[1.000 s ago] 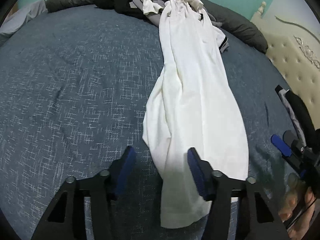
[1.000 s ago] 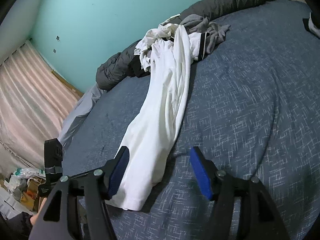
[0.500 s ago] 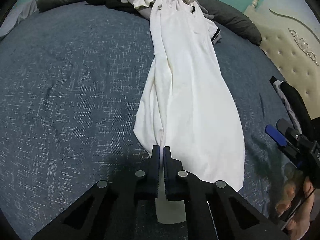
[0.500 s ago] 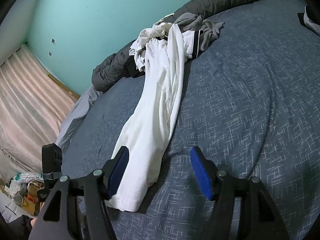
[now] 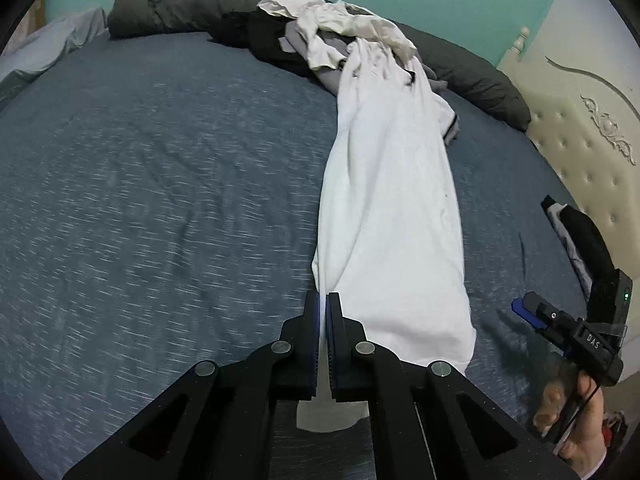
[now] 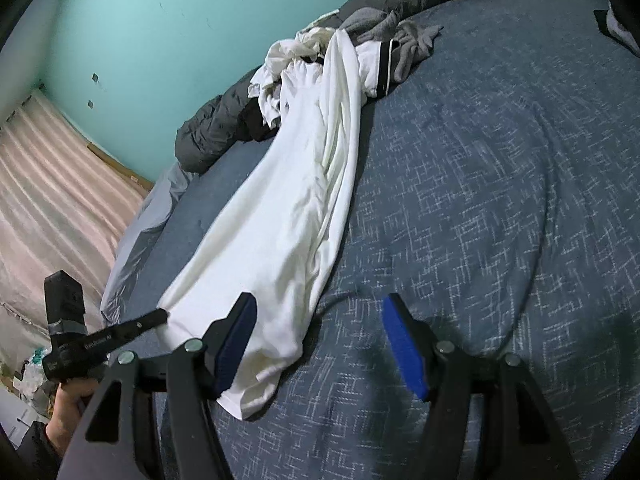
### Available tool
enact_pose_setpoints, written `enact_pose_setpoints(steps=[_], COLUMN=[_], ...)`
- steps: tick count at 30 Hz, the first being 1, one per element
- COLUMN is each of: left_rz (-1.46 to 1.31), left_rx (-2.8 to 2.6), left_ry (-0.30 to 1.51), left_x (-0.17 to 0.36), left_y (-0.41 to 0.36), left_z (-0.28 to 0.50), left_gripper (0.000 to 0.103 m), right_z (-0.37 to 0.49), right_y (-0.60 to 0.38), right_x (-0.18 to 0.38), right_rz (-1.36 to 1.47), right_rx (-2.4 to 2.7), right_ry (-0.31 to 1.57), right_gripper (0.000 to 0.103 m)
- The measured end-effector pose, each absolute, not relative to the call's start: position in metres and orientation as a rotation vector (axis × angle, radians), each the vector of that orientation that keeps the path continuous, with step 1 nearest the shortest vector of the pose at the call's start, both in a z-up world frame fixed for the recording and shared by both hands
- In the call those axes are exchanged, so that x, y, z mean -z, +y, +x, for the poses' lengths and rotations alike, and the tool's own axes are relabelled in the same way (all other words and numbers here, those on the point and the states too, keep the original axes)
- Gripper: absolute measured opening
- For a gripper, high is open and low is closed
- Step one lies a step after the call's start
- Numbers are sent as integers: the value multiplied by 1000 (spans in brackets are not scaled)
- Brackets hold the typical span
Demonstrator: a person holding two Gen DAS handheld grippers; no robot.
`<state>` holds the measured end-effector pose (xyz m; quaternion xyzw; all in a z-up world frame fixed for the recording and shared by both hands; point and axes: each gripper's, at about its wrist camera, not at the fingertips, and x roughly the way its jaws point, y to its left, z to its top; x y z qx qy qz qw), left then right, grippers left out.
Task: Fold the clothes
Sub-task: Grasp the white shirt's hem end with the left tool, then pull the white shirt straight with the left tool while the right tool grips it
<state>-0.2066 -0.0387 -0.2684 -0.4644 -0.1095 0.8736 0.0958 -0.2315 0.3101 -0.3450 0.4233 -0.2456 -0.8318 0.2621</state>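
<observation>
Across the blue bed (image 5: pixel 160 184), white garment (image 5: pixel 392 208) stretched long, far end in the clothes pile (image 5: pixel 320 36). Left claw (image 5: pixel 322 308) pinching its near edge; right claw (image 6: pixel 320 344) spread beside the hem. Likely spreading-out stage; next calls for gripping the opposite corner.

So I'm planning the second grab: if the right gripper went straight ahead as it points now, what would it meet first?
Probably the blue bedspread. The right gripper is open, with the white garment crossing only its left finger; depth is hard to judge.
</observation>
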Motion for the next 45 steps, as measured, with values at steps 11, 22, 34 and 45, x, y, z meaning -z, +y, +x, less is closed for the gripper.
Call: enact_pose_setpoints(steps=[11, 22, 34, 45], left_rz=[-1345, -1316, -1239, -1130], left_rx=[-2589, -2562, -2564, -2567], left_ry=[-343, -350, -256, -216], left_x=[260, 254, 215, 160], left_y=[-56, -64, -56, -44], left_z=[-208, -210, -177, -112], left_gripper=[3, 3, 3, 1], right_z=[-246, -299, -276, -200], right_y=[283, 238, 252, 291], right_x=[358, 373, 315, 202], right_rz=[1260, 1386, 1280, 1105], right_rx=[2161, 2064, 2051, 2126], right_ry=[-667, -635, -513, -377], right_gripper=[70, 46, 7, 6])
